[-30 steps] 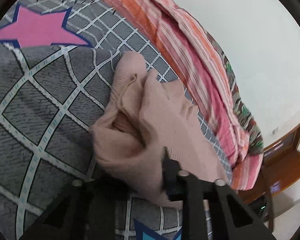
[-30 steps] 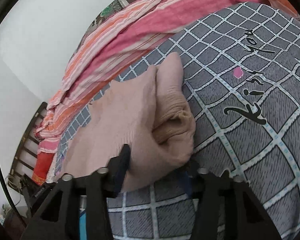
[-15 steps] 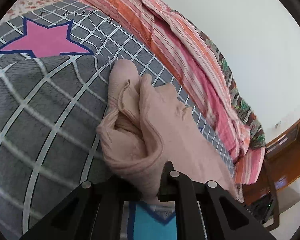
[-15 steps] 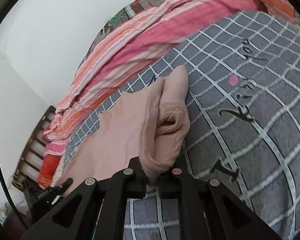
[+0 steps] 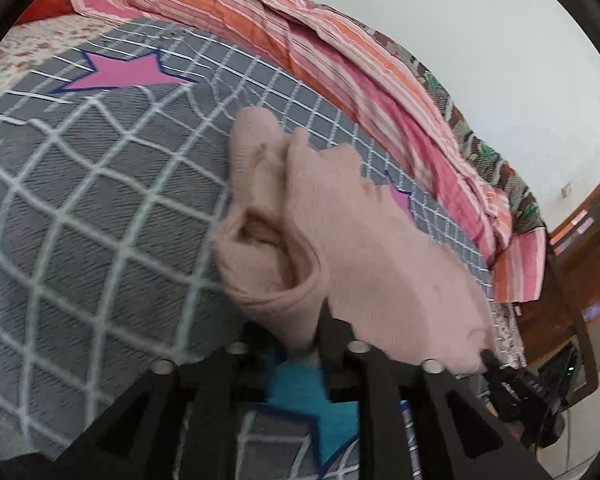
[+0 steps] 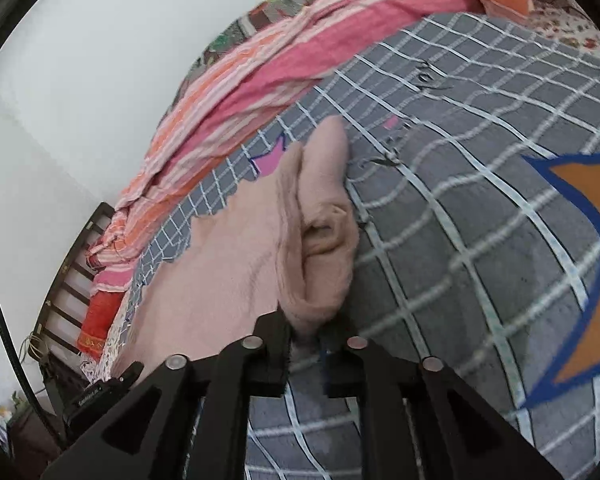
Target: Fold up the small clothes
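A small pale pink knit garment (image 5: 364, 248) lies on a grey checked blanket (image 5: 80, 200) and is lifted at its near edge. My left gripper (image 5: 300, 344) is shut on the garment's near left corner, by a folded sleeve. The garment also shows in the right wrist view (image 6: 228, 264). My right gripper (image 6: 306, 336) is shut on its near right corner, below a folded sleeve (image 6: 328, 208). Between the two grippers the near edge hangs stretched above the blanket (image 6: 460, 240).
A pink and orange striped quilt (image 5: 340, 52) is bunched along the far side of the bed, against a white wall. Wooden furniture (image 5: 580, 240) stands to the right in the left view. A dark bed frame (image 6: 72, 264) shows at the left in the right view.
Both grippers closed on the garment's near corners and pulled back and up. The near edge rose off the blanket and more of the blanket came into view.
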A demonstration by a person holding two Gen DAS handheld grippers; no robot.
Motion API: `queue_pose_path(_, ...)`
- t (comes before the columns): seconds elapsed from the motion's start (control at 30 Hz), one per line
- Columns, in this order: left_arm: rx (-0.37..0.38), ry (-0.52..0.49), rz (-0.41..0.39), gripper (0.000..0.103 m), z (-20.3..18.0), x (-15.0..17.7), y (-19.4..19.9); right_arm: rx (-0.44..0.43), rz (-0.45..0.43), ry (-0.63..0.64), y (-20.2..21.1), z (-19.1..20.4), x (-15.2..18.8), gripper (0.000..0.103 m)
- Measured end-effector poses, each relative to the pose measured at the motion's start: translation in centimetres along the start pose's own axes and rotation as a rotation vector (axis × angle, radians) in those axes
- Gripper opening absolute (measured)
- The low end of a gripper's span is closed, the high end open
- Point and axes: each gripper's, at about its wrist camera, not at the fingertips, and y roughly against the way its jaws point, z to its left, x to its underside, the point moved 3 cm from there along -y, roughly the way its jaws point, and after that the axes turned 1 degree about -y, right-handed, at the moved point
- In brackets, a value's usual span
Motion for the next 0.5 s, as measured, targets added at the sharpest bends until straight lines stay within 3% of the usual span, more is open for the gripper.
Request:
queue_pose_path(0.1, -0.037, 0.026, -0.041, 0.036, 1.2, 0.1, 1.7, 0.025, -0.047, 0.013, 1.8, -0.2, -0.2, 0.03)
queue_pose_path(0.2, -0.024, 0.048, -0.053, 0.039, 1.6, -0.7, 2.5, 0.076, -0.079, 0.082, 2.8, 0.8, -0.9, 0.03)
queue_pose_path(0.5, -0.013, -0.091, -0.086, 0.049, -2.9, -6.9, 1.0, 0.139, -0.147, 0.243, 0.1, 6.8, -5.6, 0.035)
